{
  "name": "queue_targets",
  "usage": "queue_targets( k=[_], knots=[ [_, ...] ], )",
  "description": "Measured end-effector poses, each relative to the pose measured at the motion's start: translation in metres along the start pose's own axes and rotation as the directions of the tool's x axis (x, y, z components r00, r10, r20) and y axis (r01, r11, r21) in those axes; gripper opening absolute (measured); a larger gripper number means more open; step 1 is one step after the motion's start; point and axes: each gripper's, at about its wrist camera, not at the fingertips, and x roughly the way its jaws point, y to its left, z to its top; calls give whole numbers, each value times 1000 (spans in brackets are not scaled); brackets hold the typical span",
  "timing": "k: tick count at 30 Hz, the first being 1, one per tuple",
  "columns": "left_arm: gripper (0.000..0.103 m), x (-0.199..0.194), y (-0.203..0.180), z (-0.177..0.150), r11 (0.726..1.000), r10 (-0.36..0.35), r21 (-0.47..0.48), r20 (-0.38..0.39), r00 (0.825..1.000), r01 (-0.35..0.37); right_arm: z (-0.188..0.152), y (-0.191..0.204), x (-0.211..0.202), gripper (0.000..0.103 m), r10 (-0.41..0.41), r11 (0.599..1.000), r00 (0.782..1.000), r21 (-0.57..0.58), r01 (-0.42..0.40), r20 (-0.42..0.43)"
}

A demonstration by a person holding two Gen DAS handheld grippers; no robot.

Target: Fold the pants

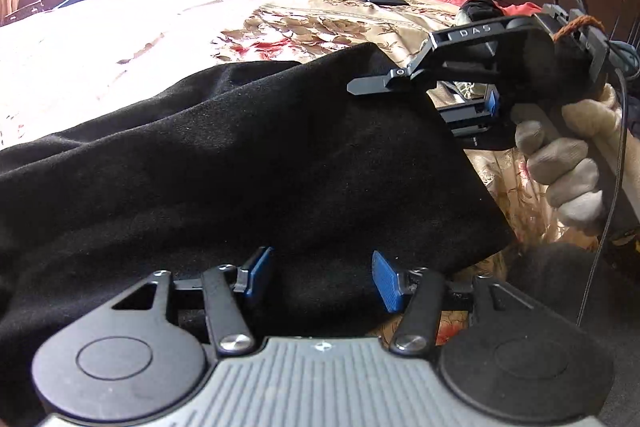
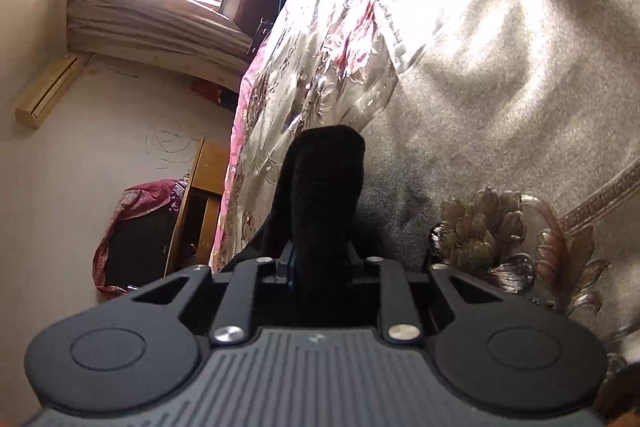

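Judging by the lie, folding is midway: black pants (image 1: 240, 155) are spread on the bed (image 1: 120, 39), one end pinched in the right hand-held gripper (image 2: 320, 263), the released left hand-held gripper (image 1: 322, 277) straddling the near edge, final folds outstanding.

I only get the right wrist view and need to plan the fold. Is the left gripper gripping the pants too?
Observer: No. The left gripper is open, jaws apart over the black pants, pinching nothing.
Operator: How do the pants lie?
Observer: Spread across the floral bedspread, running off the left edge of the left wrist view.
Operator: Where on them is my grip?
Observer: The right gripper, in a gloved hand, is at the pants' far right edge.
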Motion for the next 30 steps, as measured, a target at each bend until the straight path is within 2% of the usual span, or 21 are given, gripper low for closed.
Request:
queue_targets(
  k=[3, 8, 11, 14, 18, 20, 21, 24, 30],
  knots=[
    [67, -8, 4, 0, 999, -31, -22, 30, 999, 31, 0, 21, -2, 20, -12, 1000, 1000, -9, 12, 1],
    [67, -28, 26, 2, 990, -50, -128, 111, 993, 65, 4, 67, 3, 19, -43, 999, 999, -21, 43, 5],
    [67, -40, 41, 1, 974, -85, -193, 170, 982, 118, 4, 107, 14, 19, -73, 996, 997, -60, 72, -13],
    [67, -59, 56, -6, 962, -87, -234, 238, 967, 144, -2, 152, 36, 19, -107, 987, 994, -127, 102, -34],
    [67, -93, 90, -21, 956, 12, -283, 312, 950, 81, -23, 200, 64, 20, -143, 970, 988, -205, 129, -55],
    [67, -107, 112, -31, 939, 74, -340, 332, 941, 46, -35, 217, 83, 20, -169, 958, 984, -245, 150, -59],
    [67, -112, 126, -36, 925, 119, -379, 327, 937, 15, -43, 224, 93, 20, -182, 952, 981, -262, 159, -65],
    [67, -125, 156, -54, 891, 193, -453, 307, 932, -35, -71, 235, 125, 20, -206, 947, 973, -272, 170, -107],
    [67, -151, 178, -90, 844, 210, -536, 347, 914, 10, -131, 239, 201, 20, -265, 930, 953, -301, 211, -150]
  ],
)
